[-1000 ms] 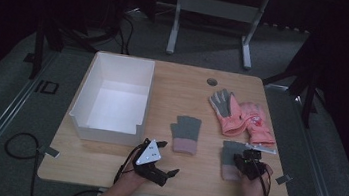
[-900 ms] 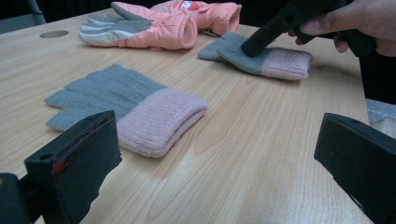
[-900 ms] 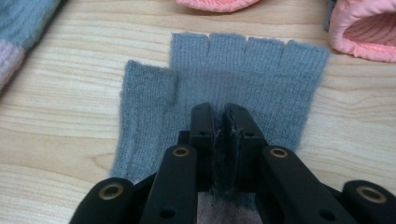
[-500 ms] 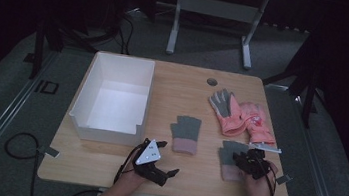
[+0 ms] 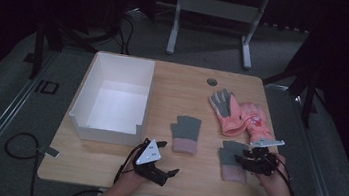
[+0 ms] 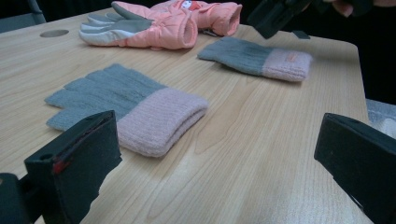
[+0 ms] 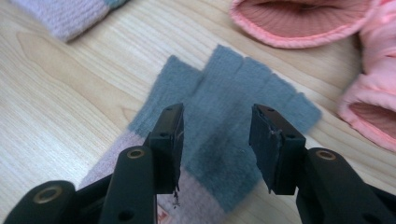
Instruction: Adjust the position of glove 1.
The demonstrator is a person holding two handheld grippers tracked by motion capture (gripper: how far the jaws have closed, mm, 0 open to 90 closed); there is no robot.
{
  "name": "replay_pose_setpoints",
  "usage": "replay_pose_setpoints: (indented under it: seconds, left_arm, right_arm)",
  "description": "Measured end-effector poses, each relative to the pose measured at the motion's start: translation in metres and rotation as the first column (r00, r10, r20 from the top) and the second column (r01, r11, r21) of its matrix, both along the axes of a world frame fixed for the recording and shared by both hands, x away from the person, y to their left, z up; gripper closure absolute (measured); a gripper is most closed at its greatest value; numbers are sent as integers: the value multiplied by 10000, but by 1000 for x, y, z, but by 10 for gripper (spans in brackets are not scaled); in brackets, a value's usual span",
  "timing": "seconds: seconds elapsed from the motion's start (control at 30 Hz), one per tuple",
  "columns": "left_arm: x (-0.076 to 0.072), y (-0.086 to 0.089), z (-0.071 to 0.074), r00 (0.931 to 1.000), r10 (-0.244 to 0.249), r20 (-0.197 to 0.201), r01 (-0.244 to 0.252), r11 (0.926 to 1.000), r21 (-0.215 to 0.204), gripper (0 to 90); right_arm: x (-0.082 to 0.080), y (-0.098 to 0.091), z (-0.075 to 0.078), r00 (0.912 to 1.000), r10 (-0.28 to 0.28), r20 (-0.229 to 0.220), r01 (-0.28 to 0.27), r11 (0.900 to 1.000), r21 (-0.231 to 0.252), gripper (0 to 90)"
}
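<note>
right tongs [image 7: 215,140]: part-open, just opening, empty | grey glove [image 7: 224,102]: flat beneath

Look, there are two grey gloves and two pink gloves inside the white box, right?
Not inside. The two grey gloves and the pink gloves lie on the table, right of the white box. The high view shows it.

You're seated at a staged recording bench in a lab or studio, not a home. Black surroundings close in on all sides. Grey carpet floor [image 5: 18,124] with taped cable [image 5: 20,144] running by the wooden table [image 5: 174,85], which has a cable grommet hole [image 5: 212,81]. A metal stand frame [image 5: 213,12] sits behind. Props are laid out neatly beside a plain white bin [image 5: 112,98].
</note>
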State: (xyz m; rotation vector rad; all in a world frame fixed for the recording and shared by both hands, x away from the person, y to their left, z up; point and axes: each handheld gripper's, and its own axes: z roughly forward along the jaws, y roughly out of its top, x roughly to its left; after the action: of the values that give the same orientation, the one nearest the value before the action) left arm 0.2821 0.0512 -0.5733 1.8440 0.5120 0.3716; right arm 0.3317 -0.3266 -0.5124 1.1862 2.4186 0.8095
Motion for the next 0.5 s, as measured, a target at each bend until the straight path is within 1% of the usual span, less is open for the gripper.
replay_pose_setpoints:
  seconds: [0.1,0.2,0.23,0.3,0.4,0.5]
  left_arm:
    - [0,0,0,10000,4,11,-4,10000,22,0]
    - [0,0,0,10000,-9,15,9,10000,-2,0]
    - [0,0,0,10000,-10,17,10,10000,9,0]
    - [0,0,0,10000,-7,6,7,10000,17,0]
    - [0,0,0,10000,-14,23,14,10000,12,0]
    - [0,0,0,10000,-11,-3,11,10000,22,0]
  right_arm:
    - [1,4,-8,9998,187,-108,-188,9997,-163,573]
    - [3,6,-16,9994,130,-308,-139,9994,-308,604]
    - [4,6,-18,9991,60,-428,-74,9994,-324,630]
    - [4,6,-25,9982,9,-598,-36,9989,-465,634]
    - [3,6,-27,9987,-75,-504,57,9994,-350,644]
    - [2,6,-28,9988,-148,-474,132,9993,-350,684]
